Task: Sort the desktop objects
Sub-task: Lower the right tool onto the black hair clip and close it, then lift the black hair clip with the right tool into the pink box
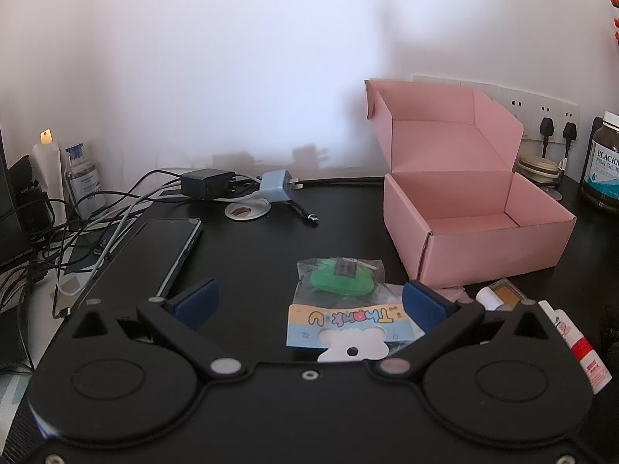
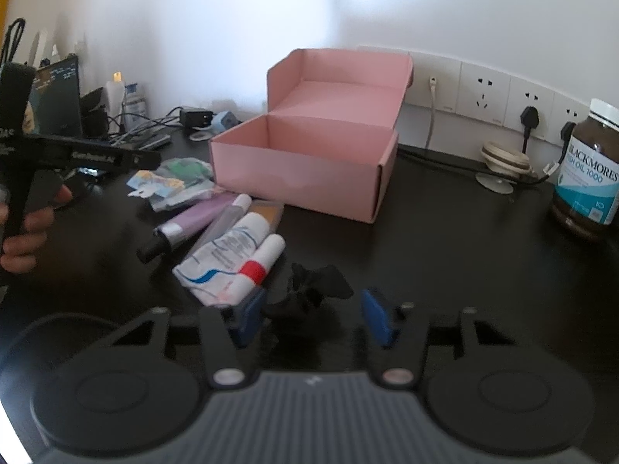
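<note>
Right gripper (image 2: 313,319) half open astride a black hair tie (image 2: 309,290) on the desk (image 2: 445,232), pads apart from it. Left gripper (image 1: 307,301) wide over a packet (image 1: 340,301). Pink box (image 2: 309,170) open towards the desk's back edge.

Colours as seen from my two wrist views. Surface (image 2: 445,239): glossy black. Open cardboard box (image 2: 305,178): plain pink inside and out. My left gripper (image 1: 309,301) and right gripper (image 2: 313,317): black bodies with blue fingers (image 1: 195,303). Clear packet (image 1: 340,282): green piece inside, with a pale blue and yellow card (image 1: 348,326) lettered in outlined multicolour script. Squeeze tube (image 2: 197,218): lilac with a black cap. Crumpled tube (image 2: 228,255): white with blue lines. Stick (image 2: 259,266): white with a red band. Supplement jar (image 2: 588,178): brown, white lid, teal and white label. Charger plug (image 1: 275,187): light blue; adapter (image 1: 207,183): black. Wall sockets (image 2: 483,92): white.
</note>
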`<state>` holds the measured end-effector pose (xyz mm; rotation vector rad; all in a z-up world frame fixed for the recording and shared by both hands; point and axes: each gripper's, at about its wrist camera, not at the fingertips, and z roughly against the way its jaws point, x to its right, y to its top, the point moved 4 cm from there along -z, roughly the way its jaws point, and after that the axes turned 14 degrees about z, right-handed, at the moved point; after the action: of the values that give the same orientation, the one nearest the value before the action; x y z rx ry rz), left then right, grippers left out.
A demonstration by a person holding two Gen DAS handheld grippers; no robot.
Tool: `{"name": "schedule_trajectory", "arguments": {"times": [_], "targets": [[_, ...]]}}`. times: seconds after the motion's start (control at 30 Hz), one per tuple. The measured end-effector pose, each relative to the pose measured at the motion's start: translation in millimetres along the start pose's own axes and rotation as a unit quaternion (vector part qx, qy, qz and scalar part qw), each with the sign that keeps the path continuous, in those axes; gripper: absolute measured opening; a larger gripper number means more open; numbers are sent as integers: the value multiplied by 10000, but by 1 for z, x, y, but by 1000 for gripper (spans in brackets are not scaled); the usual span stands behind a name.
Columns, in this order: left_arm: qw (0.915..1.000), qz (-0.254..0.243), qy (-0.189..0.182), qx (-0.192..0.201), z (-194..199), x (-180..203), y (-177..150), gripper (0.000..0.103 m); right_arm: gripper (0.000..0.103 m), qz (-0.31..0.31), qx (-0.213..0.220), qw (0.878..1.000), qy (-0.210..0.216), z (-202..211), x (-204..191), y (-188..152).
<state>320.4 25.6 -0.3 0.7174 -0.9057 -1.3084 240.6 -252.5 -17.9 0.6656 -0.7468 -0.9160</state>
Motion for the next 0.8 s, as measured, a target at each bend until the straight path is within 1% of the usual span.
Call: {"name": "schedule_trajectory", "arguments": {"times": [0.17,0.4,0.43,0.5,0.7,0.8], "targets": [[10000,3,15,-11,-1,0,0,103,45,20,-1,10000,3,-3,0,0],[10000,-15,29,-18,-1,0,-1,103,44,15,-46,10000,18,-9,1,0],[10000,-18,31,-18,-1,0,-1,103,43,17,-50,10000,18,-10,1,0],[10000,-18,32,-22,-2,0,-1,103,34,13,-53,10000,26,-11,1,0],[10000,-15,47,-36,-3,0,-1,103,28,22,-33,10000,36,-12,2,1],[10000,-7,43,-44,-3,0,-1,103,27,24,-1,10000,18,-11,2,2]]}}
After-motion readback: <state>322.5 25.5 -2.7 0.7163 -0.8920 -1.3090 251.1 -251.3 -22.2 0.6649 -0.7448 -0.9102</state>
